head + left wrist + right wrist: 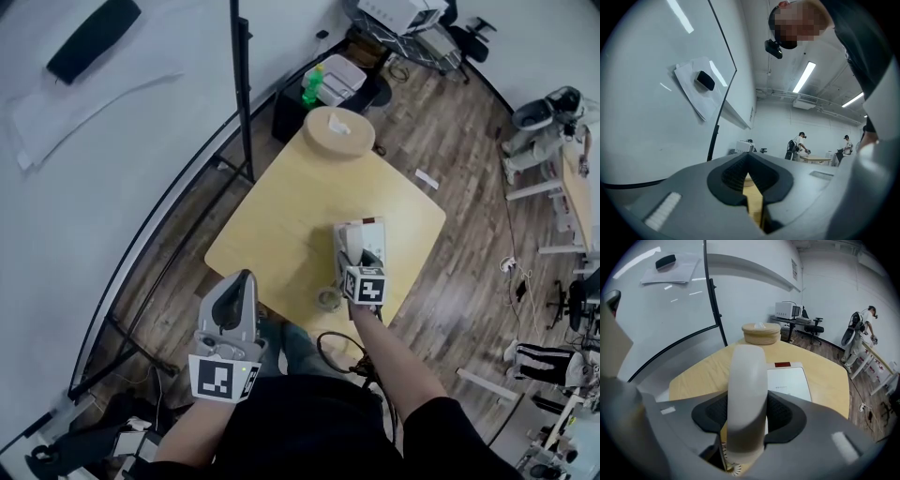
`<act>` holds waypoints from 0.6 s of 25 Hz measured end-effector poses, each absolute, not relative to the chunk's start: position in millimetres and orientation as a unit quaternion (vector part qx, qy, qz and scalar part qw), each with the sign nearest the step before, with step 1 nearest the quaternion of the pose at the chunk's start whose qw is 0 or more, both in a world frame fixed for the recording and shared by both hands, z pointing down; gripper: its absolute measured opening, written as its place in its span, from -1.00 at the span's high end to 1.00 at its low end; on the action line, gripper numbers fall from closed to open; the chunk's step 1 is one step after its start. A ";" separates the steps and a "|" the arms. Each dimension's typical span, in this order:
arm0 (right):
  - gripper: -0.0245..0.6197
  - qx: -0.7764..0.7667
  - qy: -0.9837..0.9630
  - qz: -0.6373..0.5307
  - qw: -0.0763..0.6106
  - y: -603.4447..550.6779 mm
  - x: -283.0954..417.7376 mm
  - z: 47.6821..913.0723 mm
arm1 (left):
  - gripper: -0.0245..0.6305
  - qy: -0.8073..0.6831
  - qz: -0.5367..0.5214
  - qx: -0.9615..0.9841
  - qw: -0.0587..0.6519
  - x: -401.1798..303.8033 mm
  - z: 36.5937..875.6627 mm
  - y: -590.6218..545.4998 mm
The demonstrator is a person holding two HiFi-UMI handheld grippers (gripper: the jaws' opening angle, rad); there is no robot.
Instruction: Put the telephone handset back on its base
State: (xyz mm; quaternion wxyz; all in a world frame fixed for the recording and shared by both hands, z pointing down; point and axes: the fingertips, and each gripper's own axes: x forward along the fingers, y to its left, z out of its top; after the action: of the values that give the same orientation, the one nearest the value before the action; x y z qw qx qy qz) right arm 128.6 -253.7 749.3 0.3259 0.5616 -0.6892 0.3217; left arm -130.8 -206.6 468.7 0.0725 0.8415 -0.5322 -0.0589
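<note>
My right gripper [362, 261] is shut on the white telephone handset [747, 394], which stands up between the jaws in the right gripper view. Just beyond it lies the white telephone base [788, 383], flat on the light wooden table [281, 216], with a small red patch at its far end. In the head view the base [372, 232] sits near the table's right front and my right gripper hovers over its near end. My left gripper [244, 281] is held off the table's near left corner, shut on nothing; in its own view my left gripper [750, 164] points up toward the room.
A round wooden box [338, 131] stands at the table's far end. A tape roll [328, 299] lies at the near edge beside my right gripper. A whiteboard [84, 141] on a black stand runs along the left. People work at desks far off.
</note>
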 end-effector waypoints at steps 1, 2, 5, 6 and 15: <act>0.24 0.561 -0.687 0.324 0.330 -254.8 128.1 751.2 | 0.93 -0.533 -0.059 0.841 0.074 -131.7 469.4 -206.0; 0.24 0.560 -0.685 0.326 0.334 -255.8 127.4 753.5 | 0.93 -0.534 -0.058 0.840 0.075 -132.5 470.3 -205.4; 0.23 0.556 -0.676 0.333 0.352 -257.7 125.9 761.2 | 0.93 -0.535 -0.055 0.840 0.077 -134.3 473.3 -203.2; 0.23 0.555 -0.672 0.336 0.358 -258.0 125.5 763.6 | 0.93 -0.535 -0.054 0.840 0.077 -134.8 474.1 -202.5; 0.23 0.560 -0.646 0.356 0.378 -255.2 128.6 776.9 | 0.93 -0.545 -0.056 0.833 0.079 -142.5 476.5 -194.7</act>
State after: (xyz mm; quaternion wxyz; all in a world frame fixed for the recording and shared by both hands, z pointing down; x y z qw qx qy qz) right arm 128.6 -255.2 776.9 0.3775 0.5604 -0.6456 0.3558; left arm -142.5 -194.7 476.5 0.0792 0.8329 -0.5449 -0.0561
